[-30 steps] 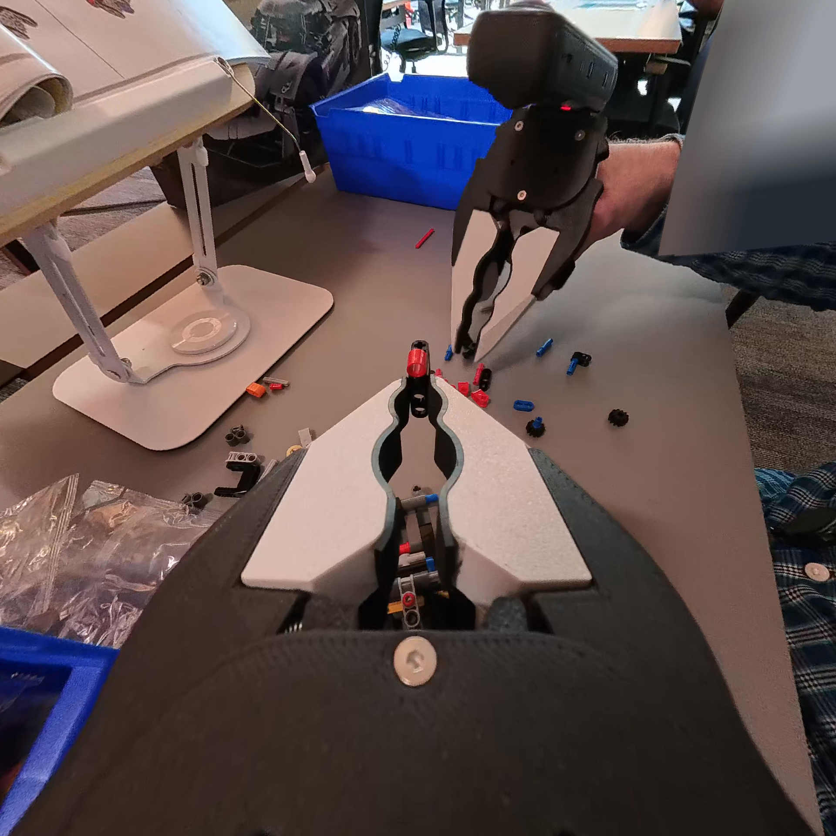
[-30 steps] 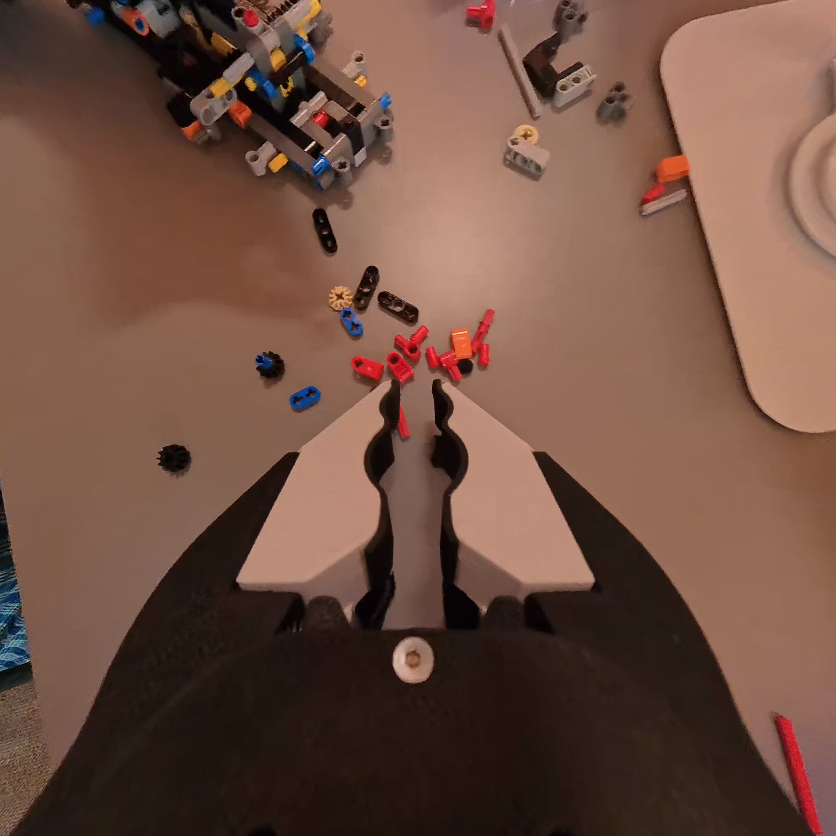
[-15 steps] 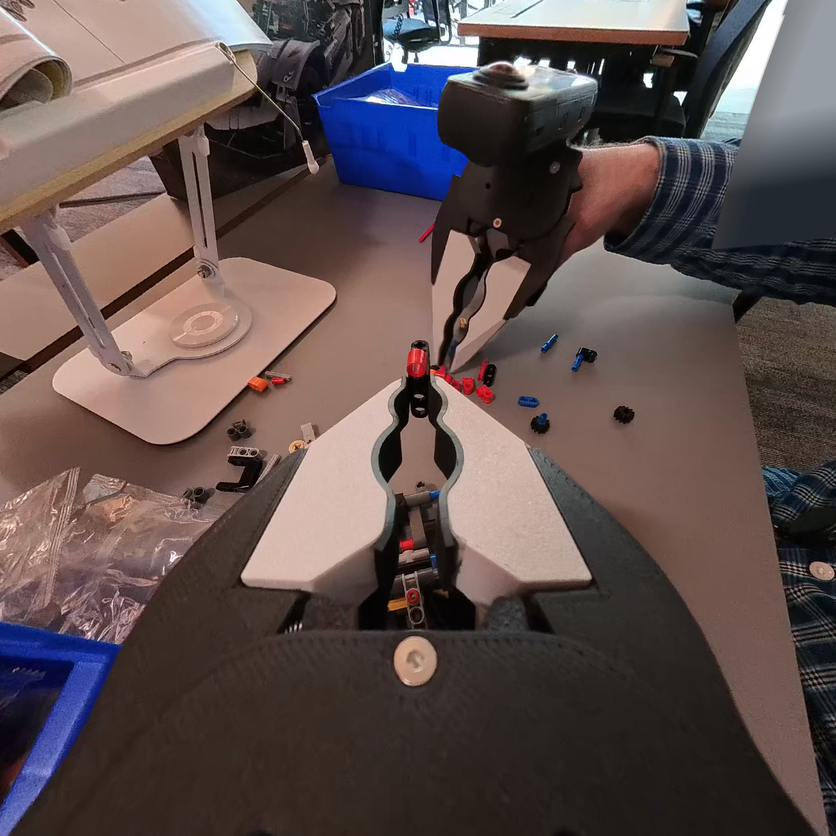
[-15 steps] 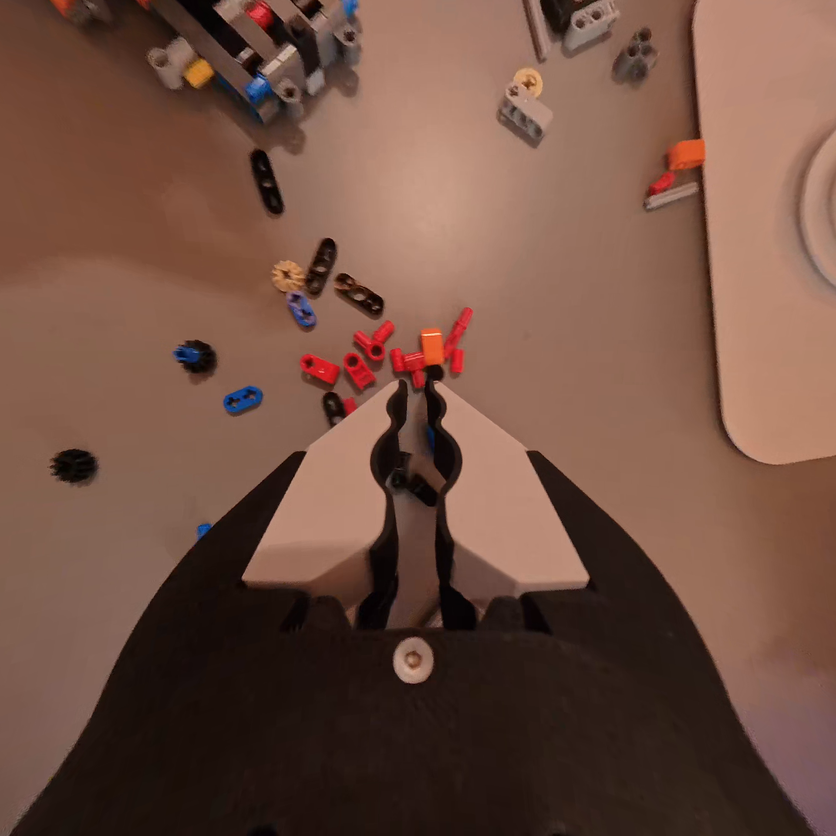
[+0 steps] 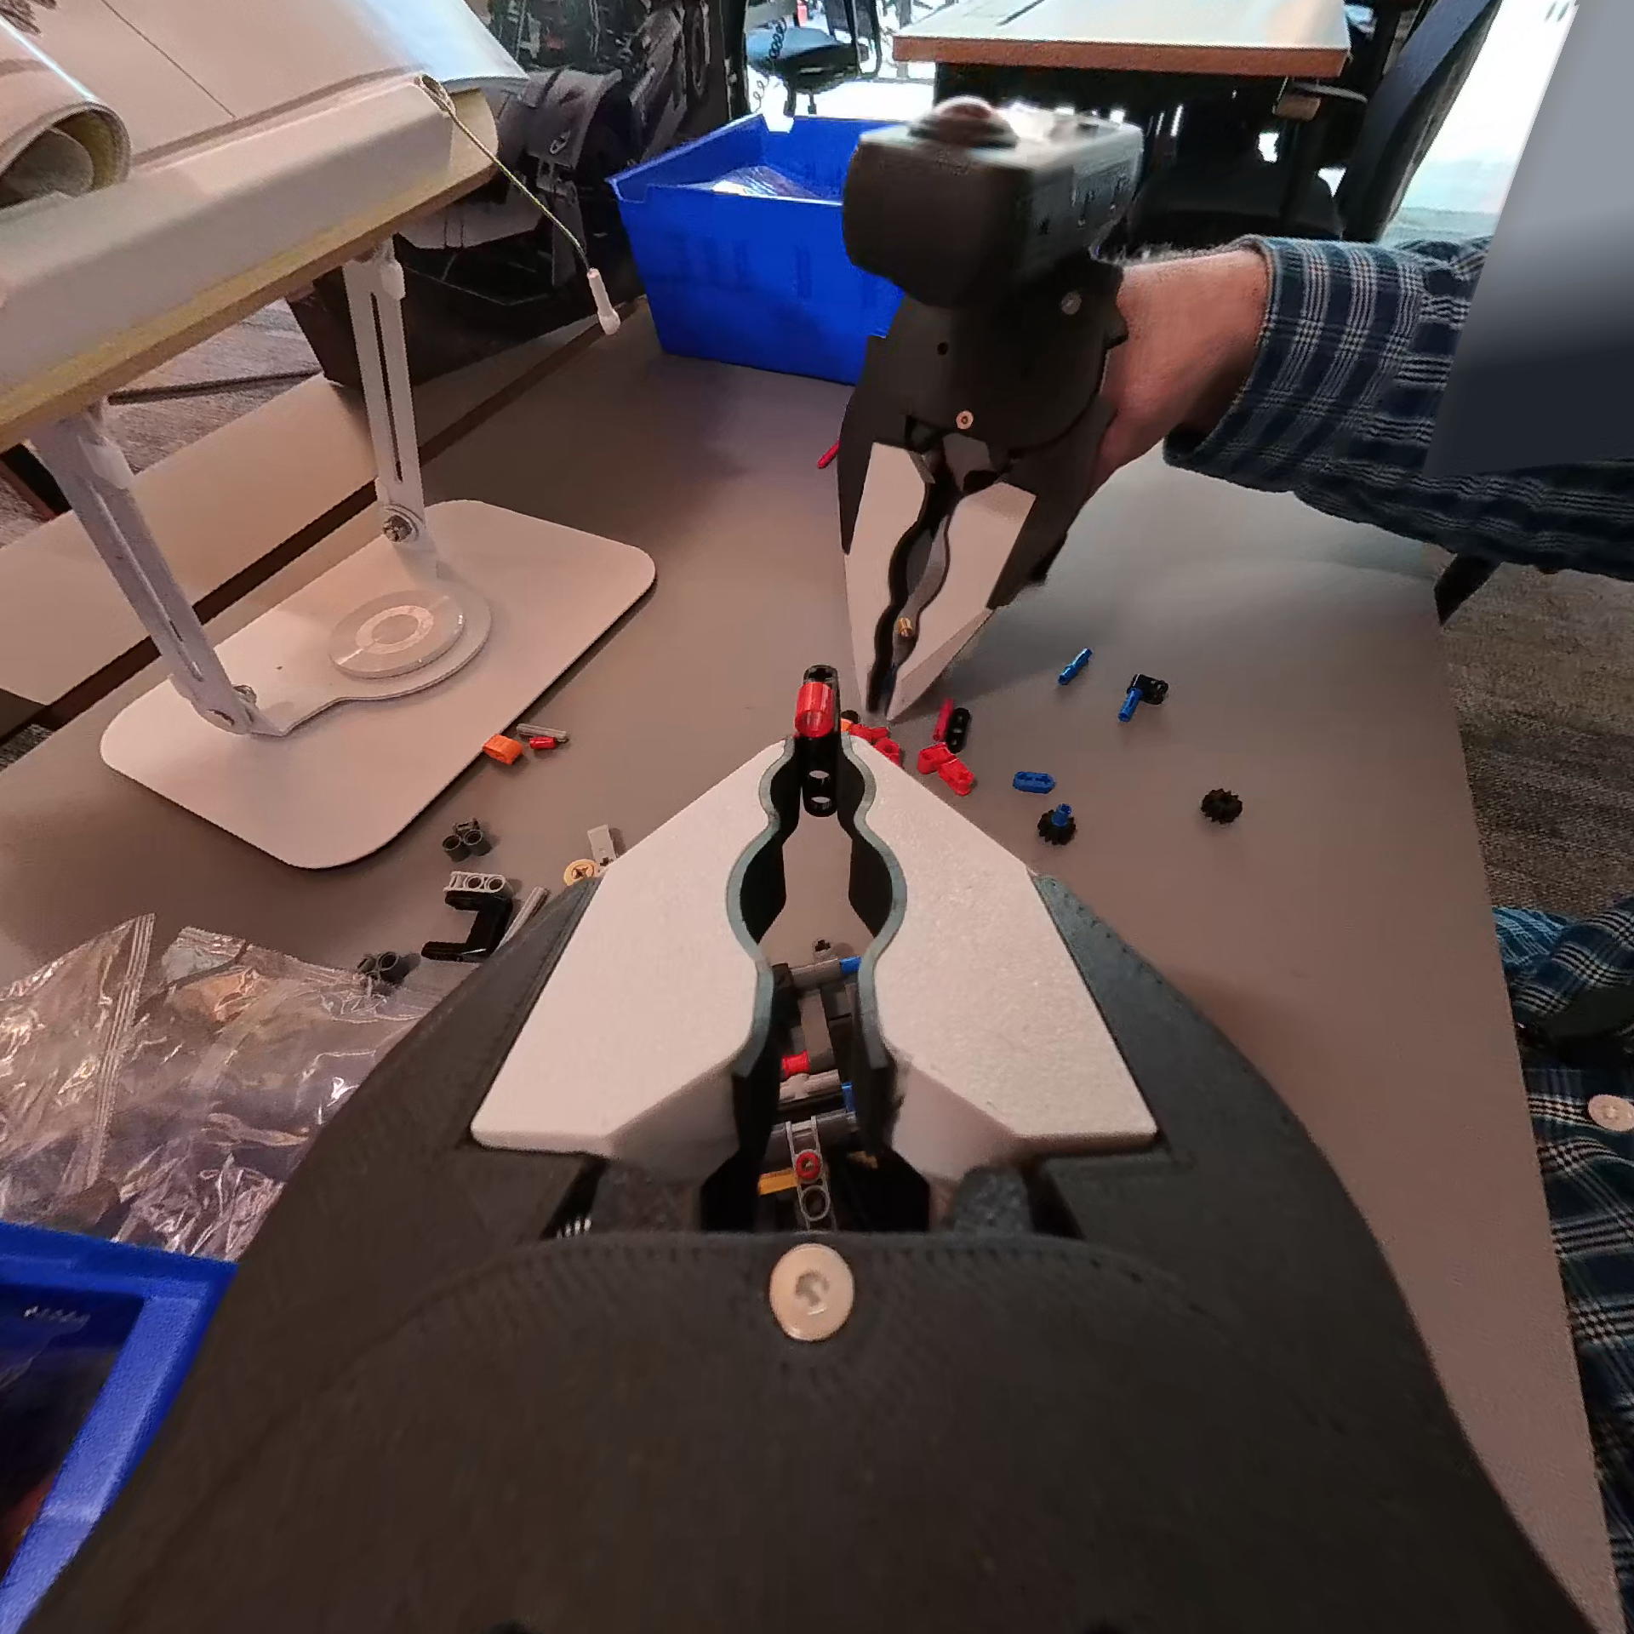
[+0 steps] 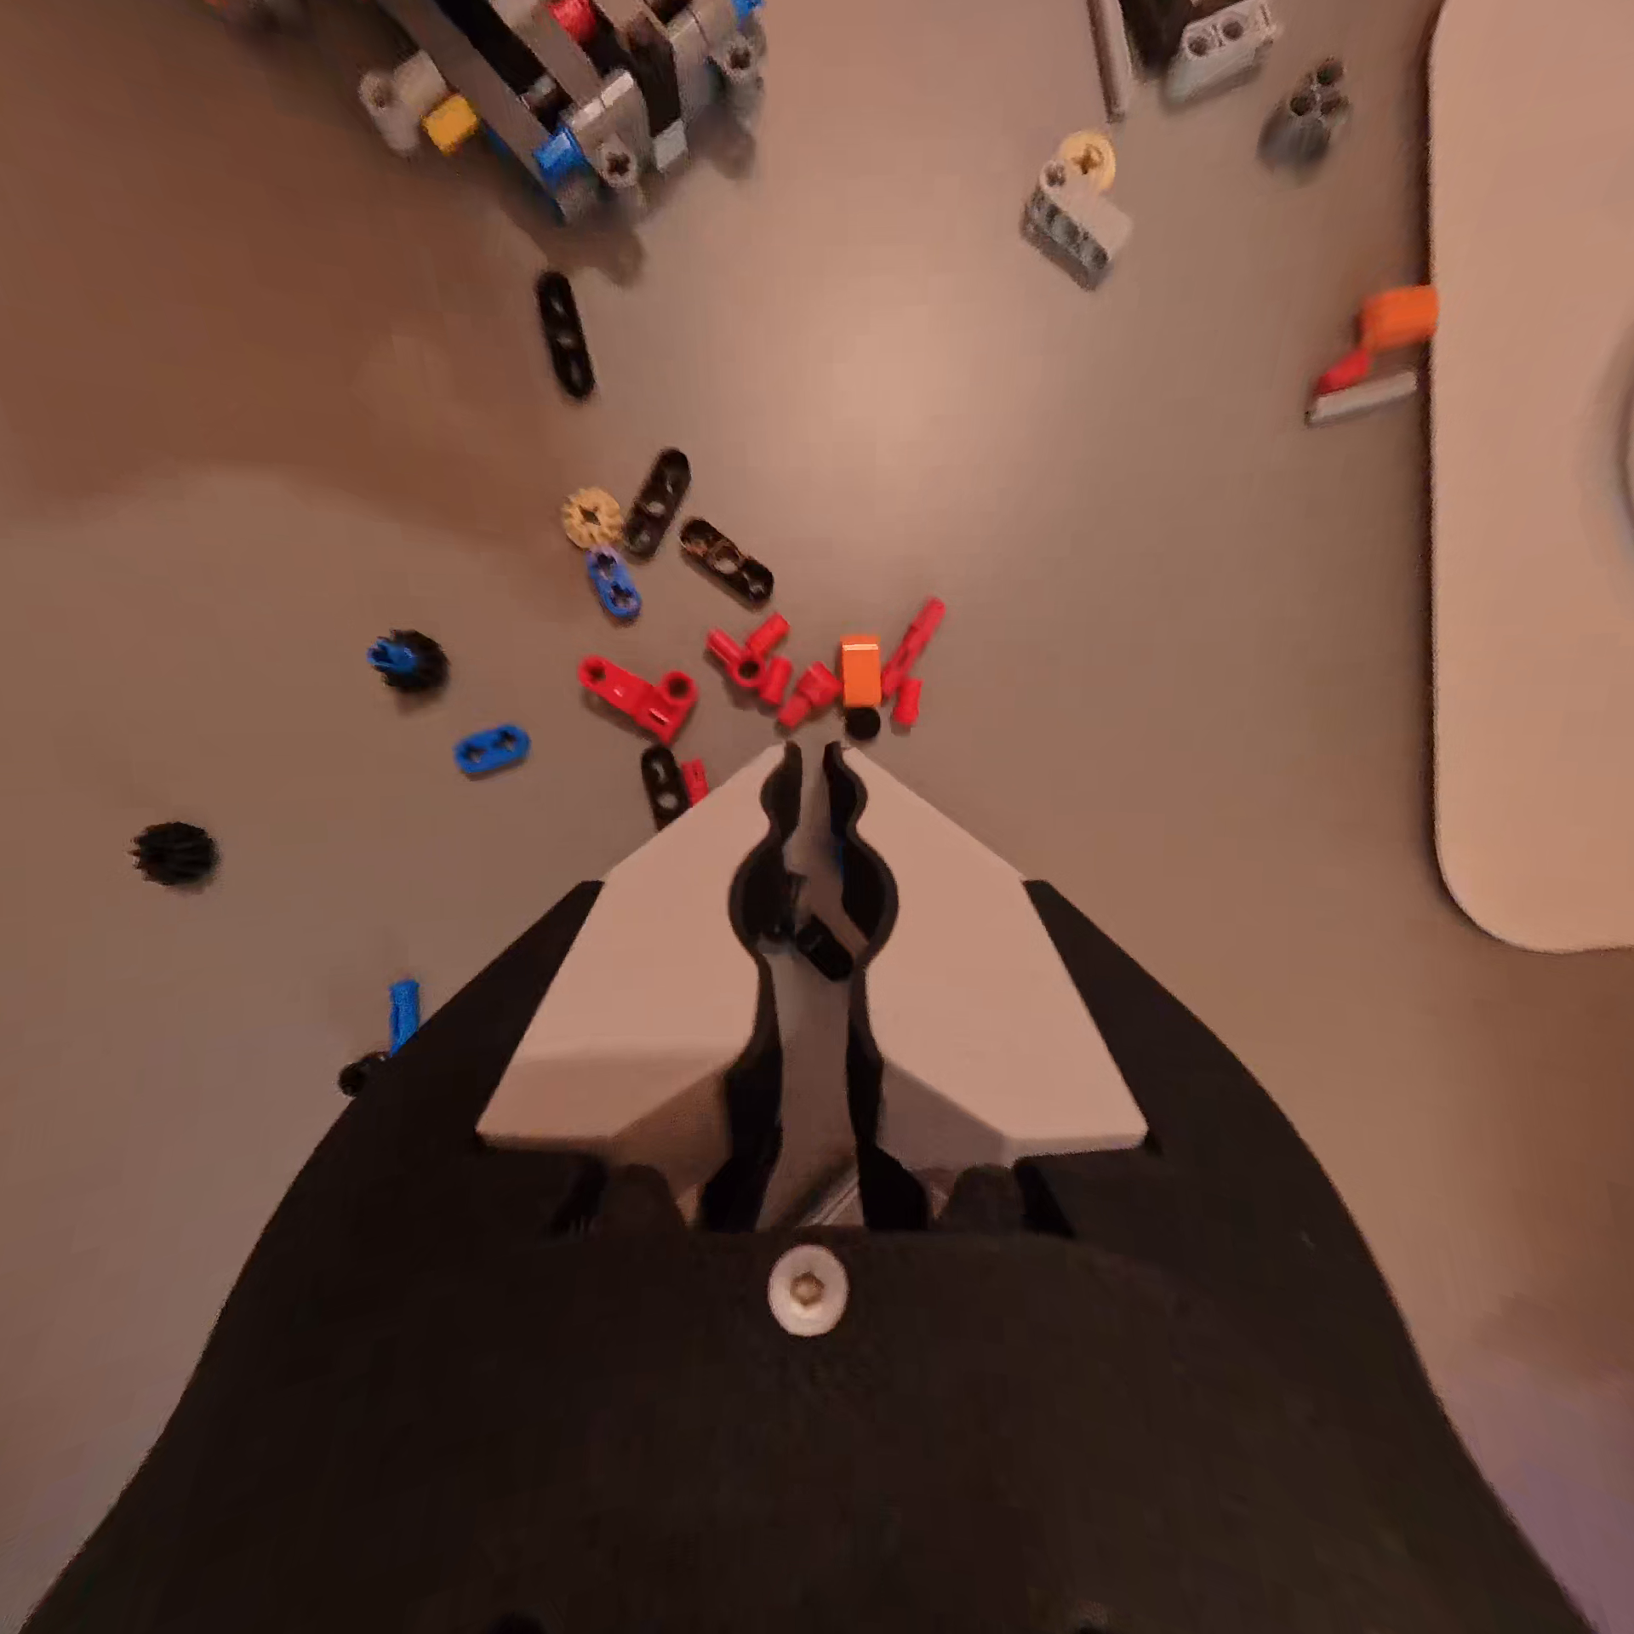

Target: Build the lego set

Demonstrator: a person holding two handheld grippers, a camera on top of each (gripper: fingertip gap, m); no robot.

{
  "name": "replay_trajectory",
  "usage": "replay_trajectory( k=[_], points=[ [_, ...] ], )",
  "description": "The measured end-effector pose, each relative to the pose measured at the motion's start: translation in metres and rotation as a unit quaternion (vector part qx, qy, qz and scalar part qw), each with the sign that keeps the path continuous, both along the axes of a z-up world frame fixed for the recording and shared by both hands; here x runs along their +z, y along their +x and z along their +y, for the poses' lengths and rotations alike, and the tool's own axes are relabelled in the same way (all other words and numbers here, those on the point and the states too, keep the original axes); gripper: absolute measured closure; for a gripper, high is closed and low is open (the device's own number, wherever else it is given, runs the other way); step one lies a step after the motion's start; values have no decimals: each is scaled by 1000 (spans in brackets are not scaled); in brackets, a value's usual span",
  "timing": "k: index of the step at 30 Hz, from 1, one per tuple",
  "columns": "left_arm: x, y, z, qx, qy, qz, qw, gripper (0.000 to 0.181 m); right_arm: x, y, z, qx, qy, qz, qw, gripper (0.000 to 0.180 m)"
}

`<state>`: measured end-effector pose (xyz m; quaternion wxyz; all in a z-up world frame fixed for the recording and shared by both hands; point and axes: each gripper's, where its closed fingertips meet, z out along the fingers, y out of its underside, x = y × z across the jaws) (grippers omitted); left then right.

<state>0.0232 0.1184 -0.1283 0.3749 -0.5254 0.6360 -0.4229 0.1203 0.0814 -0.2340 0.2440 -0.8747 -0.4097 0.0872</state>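
Observation:
My left gripper [image 5: 818, 752] is shut on a black beam [image 5: 819, 785] with a red bush [image 5: 813, 707] on top, part of the grey, black and blue assembly [image 5: 818, 1061] seen through the finger gap. The assembly's end also shows at the top of the right wrist view [image 6: 575, 97]. My right gripper [image 6: 812, 752] points down at the table, tips just short of a pile of loose red pieces [image 6: 637, 694] and an orange piece [image 6: 859, 672]. Its fingers are almost together, with a small blue piece [image 6: 840, 853] pinched between them. It also shows in the left wrist view [image 5: 884, 698].
Black beams [image 6: 725, 561], blue links [image 6: 491, 750] and black gears [image 6: 174, 853] lie scattered left of the pile. A white stand base [image 5: 380, 672] holds the booklet at left. Plastic bags [image 5: 177, 1061] and a blue bin [image 5: 752, 265] are nearby. A person's hand [image 5: 1176, 354] holds the right gripper.
My right gripper went from open to nearly shut and shifted towards the red pile. The left gripper and its assembly have stayed put.

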Motion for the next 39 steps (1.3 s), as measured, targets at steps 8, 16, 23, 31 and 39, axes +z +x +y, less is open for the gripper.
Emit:
replay_trajectory(
  k=[8, 16, 23, 31, 39],
  points=[
    [-1, 0, 0, -1, 3, 3, 1000, 175, 3, -17, -2, 26, 1, 42, 999, 177],
    [-3, 1, 0, -3, 5, 6, 1000, 175, 9, -17, 4, 61, 38, 42, 997, 168],
    [-4, 1, 2, 0, 4, 7, 1000, 175, 6, -20, 6, 120, 23, 52, 991, 163],
    [-4, 1, 3, 1, 9, 9, 1000, 175, 0, -24, 2, 163, 3, 41, 986, 164],
    [-6, 2, 5, 2, 9, 14, 1000, 175, -1, -23, 1, 165, -20, 34, 985, 172]
  ],
)
